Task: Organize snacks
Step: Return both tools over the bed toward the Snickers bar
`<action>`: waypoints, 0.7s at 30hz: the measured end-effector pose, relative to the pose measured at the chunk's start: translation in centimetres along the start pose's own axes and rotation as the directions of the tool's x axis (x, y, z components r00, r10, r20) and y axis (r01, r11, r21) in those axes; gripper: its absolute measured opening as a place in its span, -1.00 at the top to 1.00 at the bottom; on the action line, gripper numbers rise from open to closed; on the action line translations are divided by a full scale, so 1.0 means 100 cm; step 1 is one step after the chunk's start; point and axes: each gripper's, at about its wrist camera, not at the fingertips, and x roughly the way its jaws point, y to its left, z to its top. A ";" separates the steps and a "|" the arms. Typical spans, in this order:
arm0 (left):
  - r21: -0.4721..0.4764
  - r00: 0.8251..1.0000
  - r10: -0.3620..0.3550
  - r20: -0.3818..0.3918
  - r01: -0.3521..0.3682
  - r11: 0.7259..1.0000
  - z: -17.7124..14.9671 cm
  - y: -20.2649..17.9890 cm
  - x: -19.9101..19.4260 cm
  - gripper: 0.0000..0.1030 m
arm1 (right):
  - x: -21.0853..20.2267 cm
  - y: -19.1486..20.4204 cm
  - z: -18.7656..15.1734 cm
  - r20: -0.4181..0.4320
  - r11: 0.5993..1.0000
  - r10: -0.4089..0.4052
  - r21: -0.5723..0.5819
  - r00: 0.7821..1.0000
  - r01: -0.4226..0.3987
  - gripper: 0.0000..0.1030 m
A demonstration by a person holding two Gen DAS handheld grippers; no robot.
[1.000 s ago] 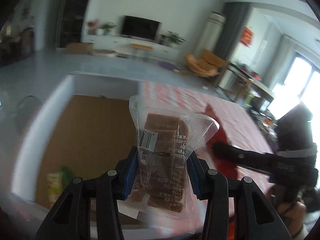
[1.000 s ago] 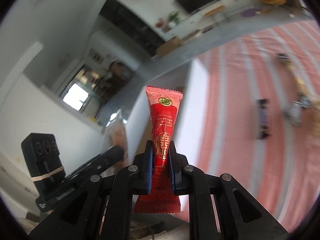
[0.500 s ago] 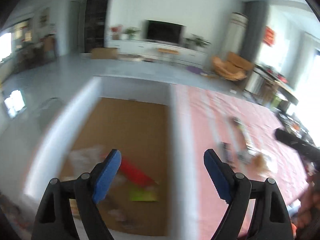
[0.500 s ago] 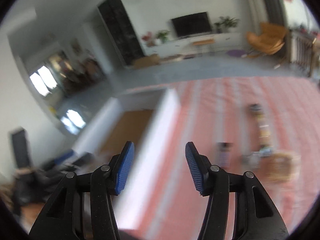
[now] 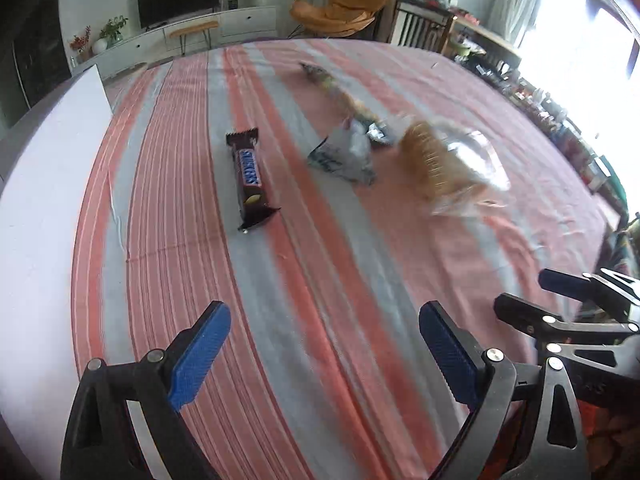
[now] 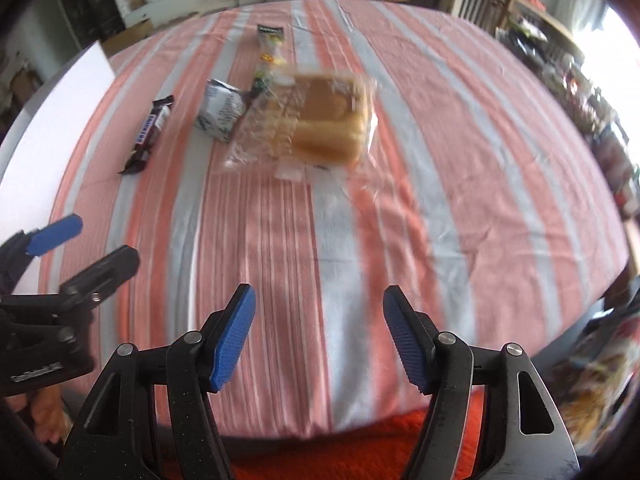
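Several snacks lie on the striped tablecloth [image 5: 320, 264]: a brown Snickers bar [image 5: 250, 178] [image 6: 148, 132], a small silver-white packet [image 5: 344, 154] [image 6: 222, 114], a clear bag of bread [image 5: 444, 164] [image 6: 320, 124] and a long packet [image 5: 332, 88] [image 6: 270, 54] behind them. My left gripper [image 5: 324, 316] [image 6: 100, 242] hovers over bare cloth in front of the Snickers bar. Its jaws are opening, with nothing between them. My right gripper [image 6: 320, 294] [image 5: 528, 292] hangs above the cloth short of the bread bag. Its jaws are also opening and hold nothing.
The white wall of the box [image 5: 44, 184] [image 6: 52, 120] runs along the table's left side. The table's near edge borders orange-red fabric [image 6: 352, 452]. A hand [image 6: 44, 412] shows at lower left. A chair and a TV cabinet stand beyond the far edge.
The left gripper let go of the brown cake pack and the right let go of the red packet. Both swung right and down from the box to the table, with their jaws spread.
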 end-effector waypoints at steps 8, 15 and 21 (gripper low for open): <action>0.008 0.994 0.098 0.055 -0.099 0.995 0.000 0.019 -0.052 -0.84 | 0.008 -0.001 -0.005 0.073 1.000 -0.006 0.024 0.997 0.004 -0.35; 0.044 0.928 0.184 0.324 -0.209 0.977 -0.007 0.026 -0.147 -0.85 | 0.008 -0.009 -0.005 0.089 0.998 0.031 0.049 0.996 -0.035 -0.35; -0.081 0.909 0.282 0.307 -0.270 0.959 -0.028 0.086 -0.172 -0.85 | 0.008 -0.009 -0.007 0.092 0.998 0.035 0.053 0.995 -0.040 -0.35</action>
